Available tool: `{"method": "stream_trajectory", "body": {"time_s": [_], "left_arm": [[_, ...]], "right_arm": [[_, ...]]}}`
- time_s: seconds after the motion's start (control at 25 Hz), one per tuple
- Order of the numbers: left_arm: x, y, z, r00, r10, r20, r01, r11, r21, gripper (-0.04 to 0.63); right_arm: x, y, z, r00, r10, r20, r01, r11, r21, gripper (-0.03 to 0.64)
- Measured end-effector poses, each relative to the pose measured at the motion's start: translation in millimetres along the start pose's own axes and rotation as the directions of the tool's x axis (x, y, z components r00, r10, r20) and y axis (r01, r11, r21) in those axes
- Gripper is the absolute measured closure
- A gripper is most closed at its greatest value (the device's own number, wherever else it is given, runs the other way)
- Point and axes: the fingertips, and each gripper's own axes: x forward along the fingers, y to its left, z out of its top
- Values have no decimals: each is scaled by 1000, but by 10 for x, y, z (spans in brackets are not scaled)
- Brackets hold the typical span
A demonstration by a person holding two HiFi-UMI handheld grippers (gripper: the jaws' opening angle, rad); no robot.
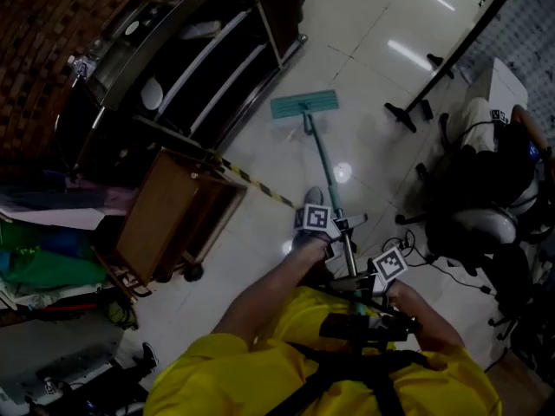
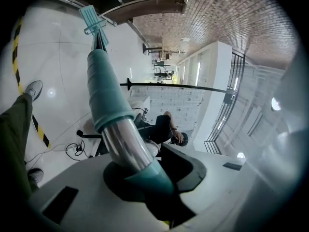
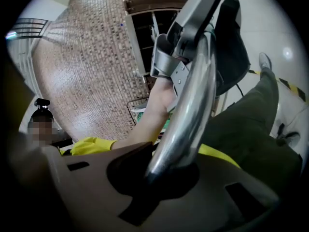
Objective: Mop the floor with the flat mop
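The flat mop's teal head lies on the white tiled floor ahead of me, close to the dark shelving. Its pole slopes back toward my body. My left gripper is shut on the pole; in the left gripper view the teal sleeve and the metal pole run out from between the jaws to the mop head. Lower on the pole, my right gripper is shut on the chrome handle, which fills the right gripper view.
Dark shelving runs along the left. A brown wheeled cart stands near it, with yellow-black tape on the floor. To the right a person sits on an office chair, with cables and a stand's foot.
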Motion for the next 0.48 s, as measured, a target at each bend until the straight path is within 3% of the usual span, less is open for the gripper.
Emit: {"method": "stream_trajectory", "body": {"time_s": [0.24,0.48], "left_arm": [[-261,-50,45,999,2,-45,-2,1000,6,492],[-184,-114,-110,998,4,-63,-3,1000,18,492]], "right_arm": [[303,104,126,998,20,56,-19,1000,-20,571],[236,144,-18,996,43,74,-41,999,-28,571]]}}
